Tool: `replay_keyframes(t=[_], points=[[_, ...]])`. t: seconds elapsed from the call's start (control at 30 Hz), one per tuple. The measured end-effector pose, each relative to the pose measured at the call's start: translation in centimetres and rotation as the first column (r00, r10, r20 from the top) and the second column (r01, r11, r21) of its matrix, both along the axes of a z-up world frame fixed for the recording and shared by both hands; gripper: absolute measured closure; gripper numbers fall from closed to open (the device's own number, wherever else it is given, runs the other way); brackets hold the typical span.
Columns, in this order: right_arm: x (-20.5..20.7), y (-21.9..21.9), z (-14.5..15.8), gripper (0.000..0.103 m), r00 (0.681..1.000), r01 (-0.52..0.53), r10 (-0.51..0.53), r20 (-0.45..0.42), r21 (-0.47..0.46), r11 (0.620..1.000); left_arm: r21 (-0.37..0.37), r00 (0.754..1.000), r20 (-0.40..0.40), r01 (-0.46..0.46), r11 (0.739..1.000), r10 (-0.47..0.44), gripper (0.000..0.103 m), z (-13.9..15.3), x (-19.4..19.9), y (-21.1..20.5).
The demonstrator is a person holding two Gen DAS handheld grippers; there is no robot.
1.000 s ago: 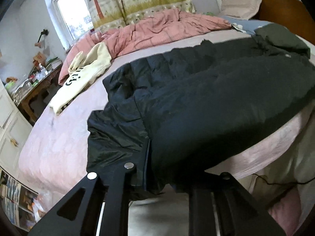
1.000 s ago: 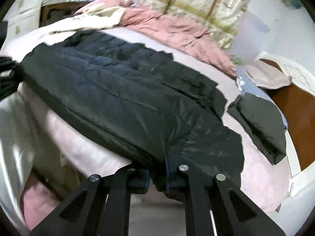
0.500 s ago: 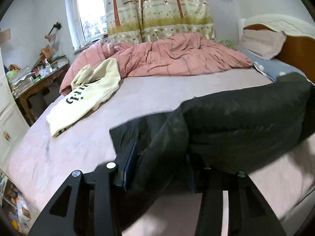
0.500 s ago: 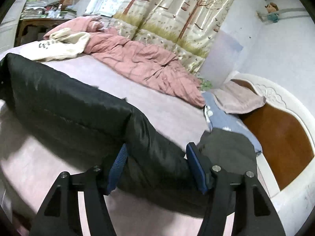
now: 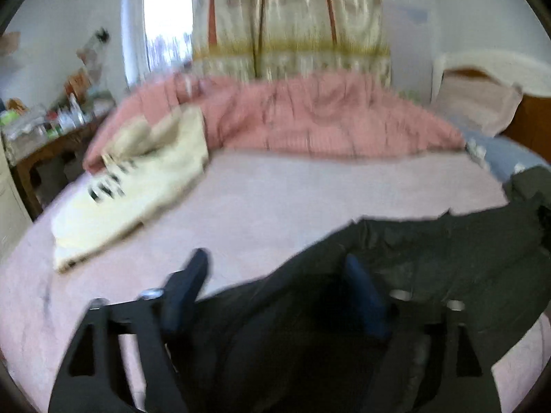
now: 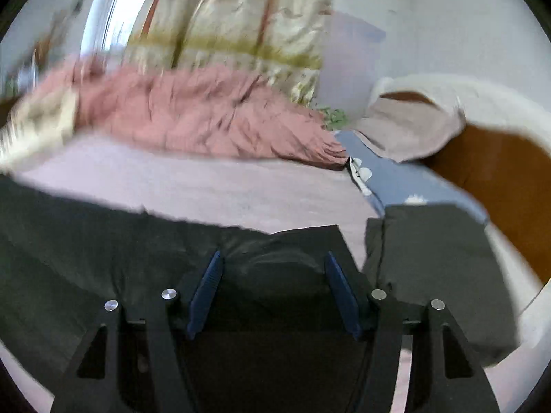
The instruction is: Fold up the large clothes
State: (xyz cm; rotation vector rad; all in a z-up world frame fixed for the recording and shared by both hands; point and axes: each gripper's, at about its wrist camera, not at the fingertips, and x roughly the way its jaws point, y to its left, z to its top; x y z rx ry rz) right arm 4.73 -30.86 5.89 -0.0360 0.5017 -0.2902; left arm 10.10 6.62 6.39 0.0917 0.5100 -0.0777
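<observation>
From my two wrist feeds the pink-sheeted bed (image 5: 275, 199) fills most of each picture, with its white and brown headboard (image 6: 489, 158) off to the right. A rumpled pink quilt (image 5: 310, 117) lies along the far edge under a patterned curtain (image 5: 292, 24). The black padded coat (image 5: 447, 268) I am working on lies on the near part of the mattress, doubled over on itself into a long band, its folded edge running across both feeds; in the right view it spans the whole lower half (image 6: 103, 258). A separate dark piece (image 6: 430, 258) sits just beside its right end, near the blue pillow (image 6: 396, 182); I think it is the hood, but blur leaves that unsure. A cream sweatshirt with black lettering (image 5: 137, 192) lies well apart on the far left of the bed, by a cluttered wooden desk (image 5: 44, 130).

My left gripper (image 5: 275, 289) has just been opening; its fingers stand wide apart, the left one over bare sheet, the right one over the coat, and neither presses on cloth. My right gripper (image 6: 272, 285) has also just been opening: its blue pads (image 6: 206, 289) stand apart over a hump of the coat without pinching it.
</observation>
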Motion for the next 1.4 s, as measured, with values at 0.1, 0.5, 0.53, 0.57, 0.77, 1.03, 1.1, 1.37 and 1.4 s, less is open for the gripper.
replay_keyframes(t=[0.1, 0.5, 0.53, 0.57, 0.77, 1.03, 1.1, 1.37, 1.4], points=[[-2.8, -3.1, 1.1, 0.017, 0.997, -0.012, 0.0, 0.081, 0.148, 0.989, -0.073, 0.995, 0.092, -0.031, 0.997, 0.038, 0.0, 1.5, -3.2, 2.6], [-1.4, -6.4, -4.3, 0.067, 0.998, -0.013, 0.033, -0.056, 0.335, 0.942, -0.223, 0.97, -0.085, -0.241, 0.945, 0.227, 0.039, -5.1, 0.2, 7.6], [-0.9, -6.1, -4.5, 0.068, 0.998, 0.014, 0.003, -0.059, 0.299, 0.954, -0.169, 0.957, -0.056, -0.291, 0.941, 0.286, 0.042, -5.6, 0.8, 7.1], [-0.7, -5.7, -4.7, 0.068, 0.998, 0.039, -0.023, -0.061, 0.266, 0.963, -0.141, 0.957, -0.078, -0.288, 0.947, 0.28, 0.052, -6.1, 1.9, 6.9], [2.3, -5.9, -7.1, 0.068, 0.986, 0.104, -0.066, -0.155, 0.252, 0.962, -0.181, 0.955, -0.157, -0.28, 0.943, 0.253, 0.058, -8.2, 5.0, 7.2], [0.2, -5.9, -6.1, 0.04, 0.958, 0.28, -0.259, -0.123, 0.199, 0.939, -0.158, 0.972, -0.073, -0.234, 0.959, 0.225, 0.054, -6.7, 2.6, 7.7], [-1.2, -4.8, -5.5, 0.02, 0.942, 0.331, -0.318, -0.111, 0.125, 0.935, -0.075, 0.977, 0.035, -0.209, 0.975, 0.212, 0.04, -5.6, 0.2, 7.3], [-8.7, -0.8, -3.3, 0.012, 0.953, 0.291, -0.301, 0.008, 0.234, 0.928, -0.04, 0.963, 0.255, -0.081, 0.996, 0.089, 0.008, -2.9, -9.3, 2.8], [-8.9, 0.0, -3.0, 0.012, 0.961, 0.264, -0.276, 0.028, 0.208, 0.942, -0.033, 0.955, 0.287, -0.066, 0.997, 0.073, 0.004, -2.7, -10.6, 2.0]])
